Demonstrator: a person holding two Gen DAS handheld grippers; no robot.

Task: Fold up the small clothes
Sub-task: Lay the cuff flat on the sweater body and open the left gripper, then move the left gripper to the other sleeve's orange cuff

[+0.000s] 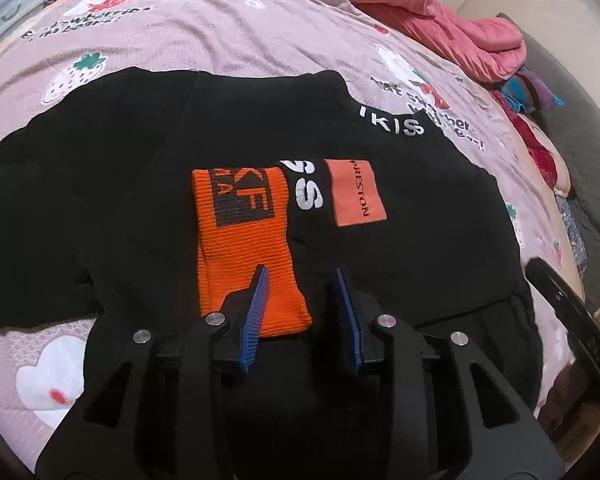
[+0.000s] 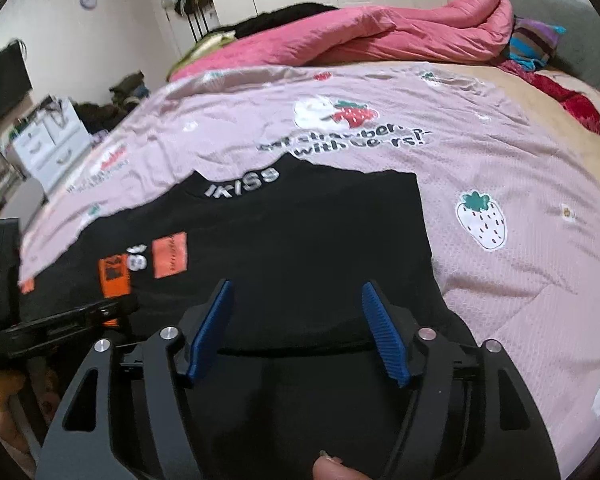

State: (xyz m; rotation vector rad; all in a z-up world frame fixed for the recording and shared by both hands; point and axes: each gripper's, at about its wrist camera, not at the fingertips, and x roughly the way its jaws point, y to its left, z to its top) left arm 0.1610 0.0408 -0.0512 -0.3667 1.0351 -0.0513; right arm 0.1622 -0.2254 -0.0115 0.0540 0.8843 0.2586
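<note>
The left gripper (image 1: pixel 300 276) hangs open over a black garment (image 1: pixel 100 200) — its orange cuff (image 1: pixel 244 256) lies under the 9 o'clock finger. A pink quilt (image 1: pixel 440 28) is bunched at 1 o'clock.

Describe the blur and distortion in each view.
Left wrist view: strong fisheye bowing of the bedsheet; black garment and orange cuff fairly sharp. Right wrist view: same bowing; left edge smeared, the left tool and drawers blurred, garment detail lost in shadow.
</note>
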